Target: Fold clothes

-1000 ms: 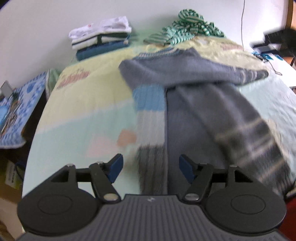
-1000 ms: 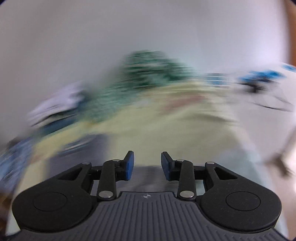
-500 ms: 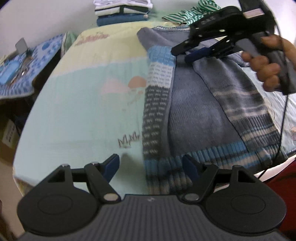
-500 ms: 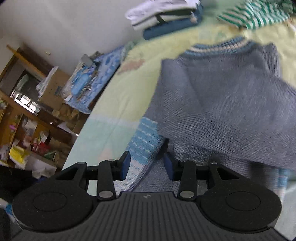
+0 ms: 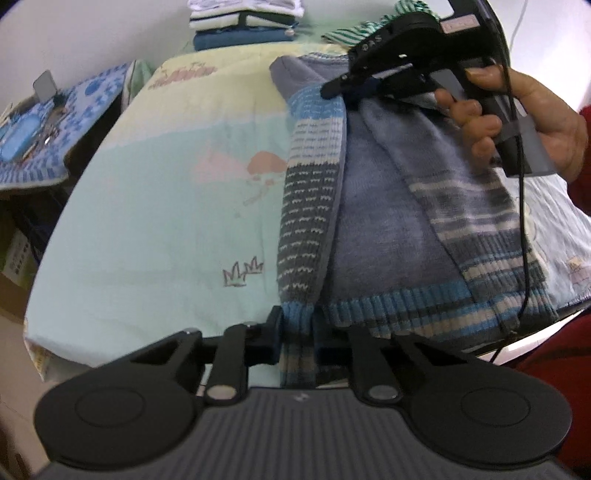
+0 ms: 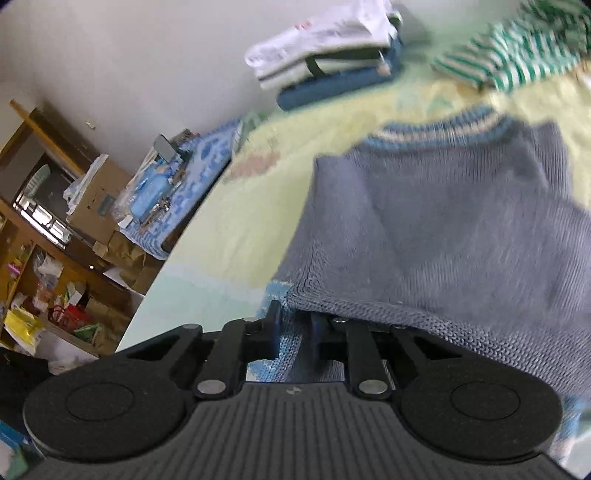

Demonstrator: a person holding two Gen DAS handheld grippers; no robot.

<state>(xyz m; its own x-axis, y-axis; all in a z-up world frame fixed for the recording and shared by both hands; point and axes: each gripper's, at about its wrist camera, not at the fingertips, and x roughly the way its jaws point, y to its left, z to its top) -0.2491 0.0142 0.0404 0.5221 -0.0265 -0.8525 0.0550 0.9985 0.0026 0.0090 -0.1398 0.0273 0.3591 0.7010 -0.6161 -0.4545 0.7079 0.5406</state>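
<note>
A grey-blue knit sweater (image 5: 388, 206) lies flat on the bed, both sleeves folded down over its body. Its left sleeve (image 5: 310, 184) has blue, white and dark stripes. My left gripper (image 5: 297, 328) is at the near bed edge, its jaws closing, and its pads pinch that sleeve's ribbed cuff. The right gripper (image 5: 345, 86), held by a hand (image 5: 517, 110), sits at the sleeve's upper end near the shoulder. In the right wrist view the sweater (image 6: 443, 229) fills the right side. There my right gripper (image 6: 293, 328) is closing with light blue knit pressed between its jaws.
A pastel sheet (image 5: 166, 221) covers the bed. A stack of folded clothes (image 5: 243, 22) and a green striped garment (image 6: 517, 51) lie at the far end. A side table with a blue cloth (image 5: 37, 129) and cluttered shelves (image 6: 37, 277) stand left. A black cable (image 5: 522, 221) hangs over the sweater.
My left gripper went from wide open around the cuff to pinched on it. The right gripper swung down to the sweater's shoulder and narrowed onto the sleeve's light blue part.
</note>
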